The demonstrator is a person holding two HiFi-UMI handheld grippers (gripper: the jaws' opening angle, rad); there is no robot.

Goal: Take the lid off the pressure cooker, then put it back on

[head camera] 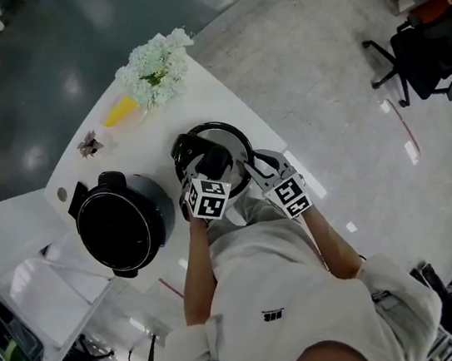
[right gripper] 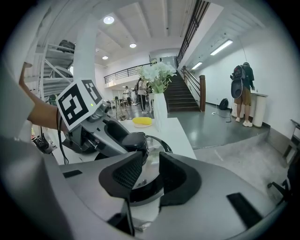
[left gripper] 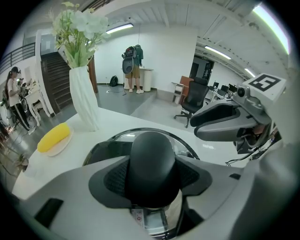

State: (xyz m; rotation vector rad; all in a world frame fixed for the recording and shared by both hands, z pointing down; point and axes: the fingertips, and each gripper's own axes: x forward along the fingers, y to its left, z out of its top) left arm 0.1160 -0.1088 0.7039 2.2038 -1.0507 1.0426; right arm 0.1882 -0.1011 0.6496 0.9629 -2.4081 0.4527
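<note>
The glass lid [head camera: 224,136] has a black rim and round black knob [left gripper: 152,161].

white vase [left gripper: 84,98] stands near a yellow item [left gripper: 54,136] on the table [left gripper: 117,123].

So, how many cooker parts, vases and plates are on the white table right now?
Cooker parts: 2, the pot and the lid
Vases: 1
Plates: 1
Total: 4
</note>
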